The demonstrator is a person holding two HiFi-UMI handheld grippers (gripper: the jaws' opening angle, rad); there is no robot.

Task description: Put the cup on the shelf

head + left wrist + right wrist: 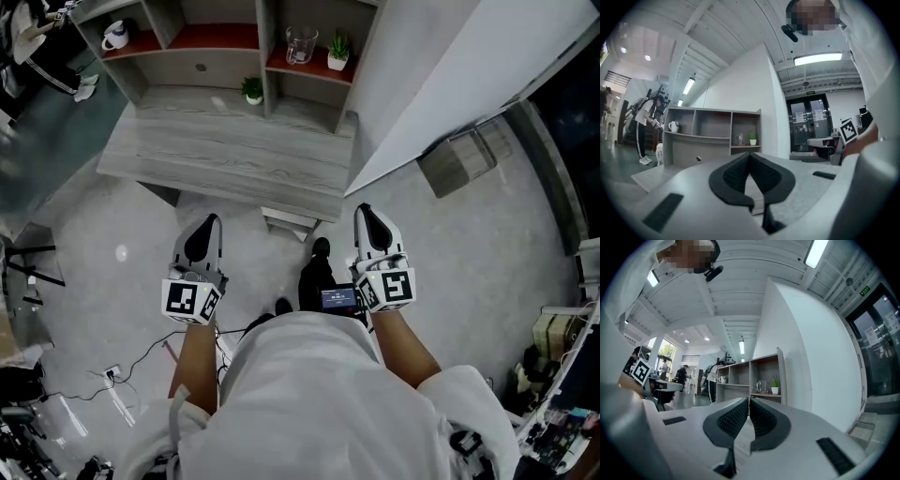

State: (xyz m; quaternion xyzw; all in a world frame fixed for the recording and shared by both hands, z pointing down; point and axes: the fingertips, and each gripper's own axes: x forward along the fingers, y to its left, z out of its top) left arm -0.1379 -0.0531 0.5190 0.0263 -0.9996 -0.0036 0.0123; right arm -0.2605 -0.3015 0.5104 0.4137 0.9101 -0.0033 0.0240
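Note:
A grey desk [234,155] with a shelf unit [265,56] at its back stands ahead of me. In the shelf's right compartment a clear glass cup [301,44] [740,139] [761,386] stands beside a small potted plant [338,52]. A white mug-like pot [114,36] [673,126] sits in the left compartment. My left gripper [210,221] [750,154] and right gripper [365,211] [748,400] are held level over the floor, short of the desk's front edge. Both have their jaws together with nothing between them.
A second small plant [252,90] stands on the desk top. A white wall [441,75] runs along the right of the desk, with a grey box [457,159] on the floor beyond it. Cables [141,361] lie on the floor at the left. A person [644,126] stands by the shelf's left end.

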